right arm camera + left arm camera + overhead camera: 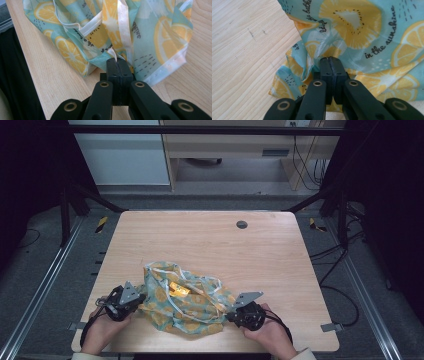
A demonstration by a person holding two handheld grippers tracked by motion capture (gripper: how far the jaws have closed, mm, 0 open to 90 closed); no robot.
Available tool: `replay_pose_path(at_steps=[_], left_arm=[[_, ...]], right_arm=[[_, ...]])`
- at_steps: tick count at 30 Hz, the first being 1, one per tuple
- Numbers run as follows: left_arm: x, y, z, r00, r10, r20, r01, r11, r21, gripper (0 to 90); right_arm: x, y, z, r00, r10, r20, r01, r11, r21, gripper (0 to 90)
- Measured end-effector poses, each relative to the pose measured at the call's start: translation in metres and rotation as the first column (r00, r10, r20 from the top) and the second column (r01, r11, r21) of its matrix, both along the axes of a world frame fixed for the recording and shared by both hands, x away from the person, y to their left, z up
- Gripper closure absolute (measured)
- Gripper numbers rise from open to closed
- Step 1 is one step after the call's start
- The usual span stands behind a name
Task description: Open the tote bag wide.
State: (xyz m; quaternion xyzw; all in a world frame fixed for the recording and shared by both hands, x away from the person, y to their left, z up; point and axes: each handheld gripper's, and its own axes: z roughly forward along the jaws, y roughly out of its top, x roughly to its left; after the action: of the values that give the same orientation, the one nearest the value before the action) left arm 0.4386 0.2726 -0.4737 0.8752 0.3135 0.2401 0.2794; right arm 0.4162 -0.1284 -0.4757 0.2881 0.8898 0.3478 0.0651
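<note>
Crumpled cloth (185,302) lies in a heap at the near edge of the wooden desk (210,240), btwn both hands. Thin, slightly glossy fabric, teal w/ yellow-orange citrus slices, black dashes & script lettering, pale cream binding along the hems; folds bunched up, a bright orange patch showing in the middle. Left claw (331,62) at the cloth's left side, jaws pressed together, pinching a fold. Right claw (119,63) at its right side, jaws pressed together on a hemmed edge
</note>
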Motion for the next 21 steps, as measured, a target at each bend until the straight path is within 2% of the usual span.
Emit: replay_pose_path(at_steps=[7, 10, 13, 15, 18, 19, 21], left_arm=[[0.001, 0.000, -0.001, 1.0000, 0.006, 0.003, -0.006, 1.0000, 0.004, 90.0], [0.000, -0.001, -0.001, 1.0000, 0.003, 0.001, -0.003, 0.9998, 0.018, 90.0], [-0.001, 0.000, 0.000, 1.0000, -0.004, 0.003, 0.004, 1.0000, 0.001, 88.5], [-0.002, 0.000, 0.001, 0.9999, 0.002, 0.014, -0.002, 0.9999, -0.011, 83.2], [-0.006, 0.000, 0.006, 0.9990, 0.015, 0.043, -0.013, 0.9995, -0.030, 68.2], [-0.007, 0.001, 0.009, 0.9982, 0.013, 0.058, -0.009, 0.9979, -0.065, 64.2], [-0.010, 0.001, 0.012, 0.9973, 0.034, 0.065, -0.027, 0.9943, -0.103, 54.9]], right_arm=[[0.001, 0.000, -0.002, 1.0000, -0.006, -0.006, 0.006, 1.000, -0.012, 90.0], [0.001, 0.000, -0.002, 1.0000, -0.007, -0.003, 0.007, 1.000, -0.014, 90.0], [0.000, 0.000, -0.002, 1.0000, -0.009, -0.002, 0.009, 1.000, -0.010, 90.0], [0.000, -0.001, -0.002, 1.0000, 0.000, -0.004, 0.000, 1.000, -0.004, 87.2], [-0.003, -0.002, -0.001, 1.0000, -0.010, 0.002, 0.010, 1.000, 0.011, 75.1], [-0.003, -0.002, 0.000, 0.9999, -0.012, 0.007, 0.012, 1.000, 0.013, 71.5], [-0.005, -0.002, 0.002, 0.9998, -0.014, 0.015, 0.014, 1.000, 0.021, 65.1]])
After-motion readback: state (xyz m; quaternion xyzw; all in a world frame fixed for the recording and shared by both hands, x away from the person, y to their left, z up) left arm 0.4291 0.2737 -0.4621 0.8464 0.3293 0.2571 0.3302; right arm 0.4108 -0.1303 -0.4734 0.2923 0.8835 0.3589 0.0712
